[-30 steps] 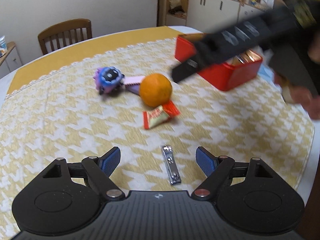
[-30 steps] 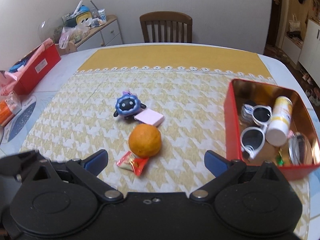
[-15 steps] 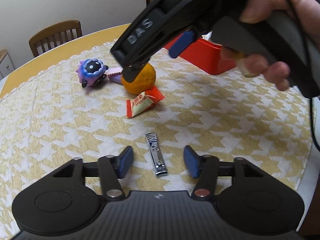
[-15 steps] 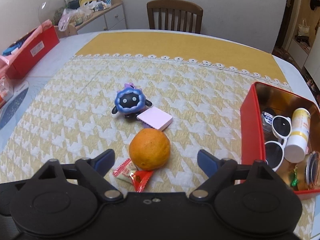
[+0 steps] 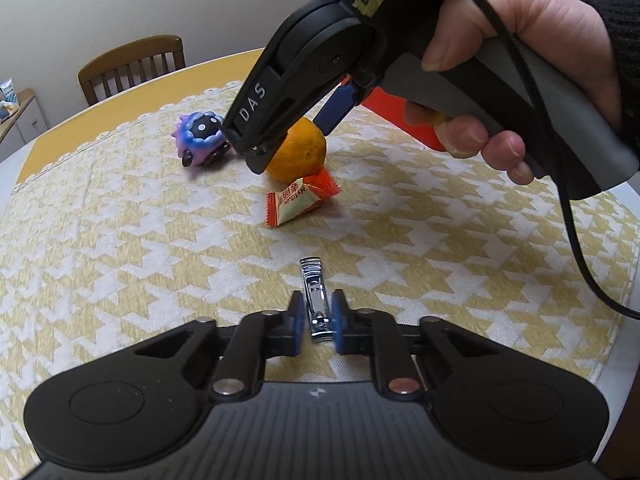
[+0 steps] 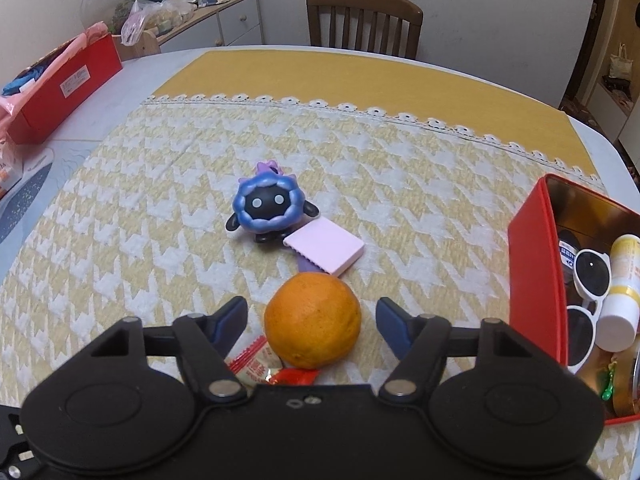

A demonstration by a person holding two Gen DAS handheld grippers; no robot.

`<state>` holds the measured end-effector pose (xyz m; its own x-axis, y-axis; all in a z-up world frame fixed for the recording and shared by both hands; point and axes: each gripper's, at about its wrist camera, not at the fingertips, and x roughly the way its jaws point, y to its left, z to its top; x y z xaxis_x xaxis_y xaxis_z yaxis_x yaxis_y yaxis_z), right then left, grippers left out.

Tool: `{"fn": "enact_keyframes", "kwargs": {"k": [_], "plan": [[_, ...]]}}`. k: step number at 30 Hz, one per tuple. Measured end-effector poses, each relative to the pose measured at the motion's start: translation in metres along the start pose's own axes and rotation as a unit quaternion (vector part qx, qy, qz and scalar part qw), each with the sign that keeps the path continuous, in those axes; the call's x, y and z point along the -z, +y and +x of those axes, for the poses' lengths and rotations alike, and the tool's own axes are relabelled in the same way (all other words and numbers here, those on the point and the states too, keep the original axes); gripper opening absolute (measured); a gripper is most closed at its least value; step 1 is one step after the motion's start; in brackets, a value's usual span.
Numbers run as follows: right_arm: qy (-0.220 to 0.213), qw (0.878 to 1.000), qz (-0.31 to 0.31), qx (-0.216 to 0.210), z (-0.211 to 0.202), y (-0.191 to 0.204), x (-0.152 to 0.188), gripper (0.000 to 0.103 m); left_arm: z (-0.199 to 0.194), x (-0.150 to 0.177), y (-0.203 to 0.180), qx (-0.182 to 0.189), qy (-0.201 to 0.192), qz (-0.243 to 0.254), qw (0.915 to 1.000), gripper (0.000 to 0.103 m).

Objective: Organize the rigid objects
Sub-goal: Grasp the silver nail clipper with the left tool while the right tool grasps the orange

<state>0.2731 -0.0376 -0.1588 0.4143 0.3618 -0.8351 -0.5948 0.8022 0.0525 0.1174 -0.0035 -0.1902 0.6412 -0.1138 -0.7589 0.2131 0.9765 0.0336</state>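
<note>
1. Two grippers are at work, each closing on its own item. The left gripper (image 5: 315, 322) has its jaws nearly together, blue pads against both long sides of the clipper (image 5: 316, 300), which lies flat on the cloth (image 5: 120, 240).
2. The clipper's long axis runs straight ahead of the tool, along its fingers; its near end sits between the pads and its far end juts out beyond the tips. A straight lift should follow, I judge, without any twist.
3. Further ahead of the left tool lies a candy (image 5: 300, 200), then the orange (image 5: 298, 154), with the toy (image 5: 200, 142) to their left.
4. The right gripper (image 6: 312, 316) is about half open and narrowing, the orange (image 6: 312, 320) centred between its pads but not yet touched. It is the nearer tool to the orange.
5. Ahead of it lie a pink pad (image 6: 326, 248) and the toy (image 6: 266, 208).
6. Right of that tool stands the red tin (image 6: 536, 280), holding sunglasses (image 6: 588, 280) and a bottle (image 6: 624, 292), likely the drop-off.
</note>
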Motion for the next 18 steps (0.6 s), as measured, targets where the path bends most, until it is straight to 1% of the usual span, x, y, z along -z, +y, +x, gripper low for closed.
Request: {"fn": "enact_keyframes", "kwargs": {"k": [2,5,12,18], "plan": [[0.002,1.000,0.001,0.003,0.001,0.001,0.000,0.055,0.000,0.000,0.000,-0.001,0.000,-0.001,1.0000,0.011],[0.003,1.000,0.001,0.006,0.001,0.001,0.000,0.052,0.000,-0.001,0.002,0.003,0.002,-0.006,1.0000,0.011],[0.001,1.000,-0.005,0.005,-0.004,0.001,0.004,0.051,0.002,-0.007,0.010,0.006,0.009,-0.031,0.9995,0.010],[-0.005,1.000,0.015,-0.003,-0.016,-0.009,0.010,0.051,0.002,-0.013,0.016,0.003,0.012,-0.044,0.9990,0.010]]}}
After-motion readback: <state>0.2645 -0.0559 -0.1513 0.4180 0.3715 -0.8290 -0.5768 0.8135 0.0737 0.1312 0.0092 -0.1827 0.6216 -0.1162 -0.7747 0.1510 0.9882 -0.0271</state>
